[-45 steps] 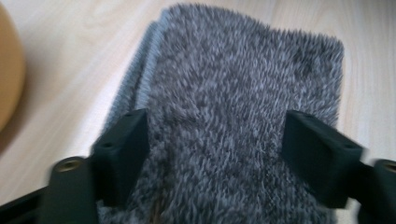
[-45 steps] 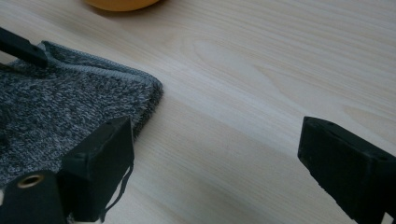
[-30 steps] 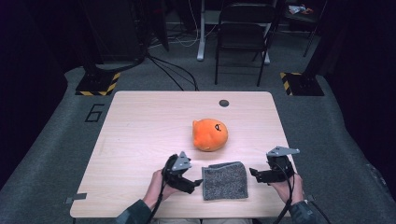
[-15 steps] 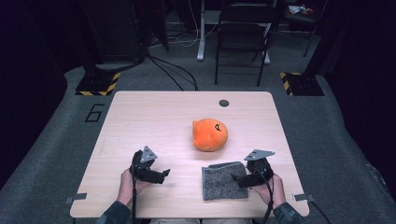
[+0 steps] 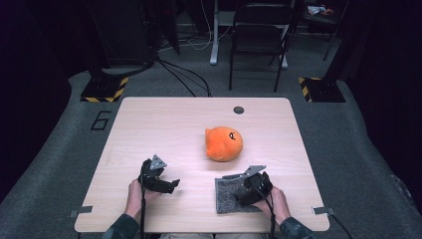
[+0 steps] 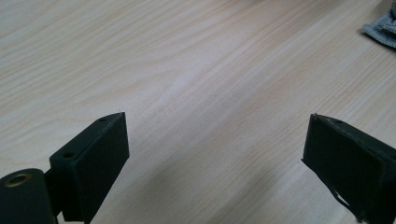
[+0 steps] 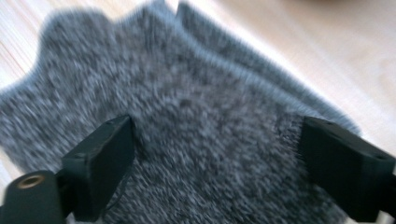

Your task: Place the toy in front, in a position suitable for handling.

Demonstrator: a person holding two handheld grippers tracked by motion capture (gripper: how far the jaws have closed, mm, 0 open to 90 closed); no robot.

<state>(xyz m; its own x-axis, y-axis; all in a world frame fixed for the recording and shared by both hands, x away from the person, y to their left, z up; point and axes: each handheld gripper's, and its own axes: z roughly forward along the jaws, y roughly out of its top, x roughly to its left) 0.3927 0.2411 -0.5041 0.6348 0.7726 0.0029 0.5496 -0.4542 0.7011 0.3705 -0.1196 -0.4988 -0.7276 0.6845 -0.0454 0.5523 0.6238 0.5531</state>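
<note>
Compared with 1 second ago: left gripper (image 5: 166,184) shifted away from the grey cloth (image 5: 229,196) toward the left part of the table's (image 5: 164,124) near edge, now well apart from the cloth. Right gripper (image 5: 244,196) moved from beyond the cloth's right side to directly over its right half. Cloth at the same spot near the table's near right corner. Orange plush toy (image 5: 224,143) unmoved near the table's middle, just beyond the cloth's far edge.

From the high view: both hands entering at the near edge, a small dark disc (image 5: 239,109) by the far edge, a chair (image 5: 259,35) on the floor behind the table.

From the left gripper view: jaws spread wide over bare wood (image 6: 196,84), nothing between them, only a corner of the cloth (image 6: 383,29) at the upper right.

From the right gripper view, blurred: jaws spread wide, close above the cloth (image 7: 196,126), folded with 2 layered edges at its far side; fabric lying across the gap between them, not pinched. Contact of the pads with the fabric impossible to tell through the blur.
</note>
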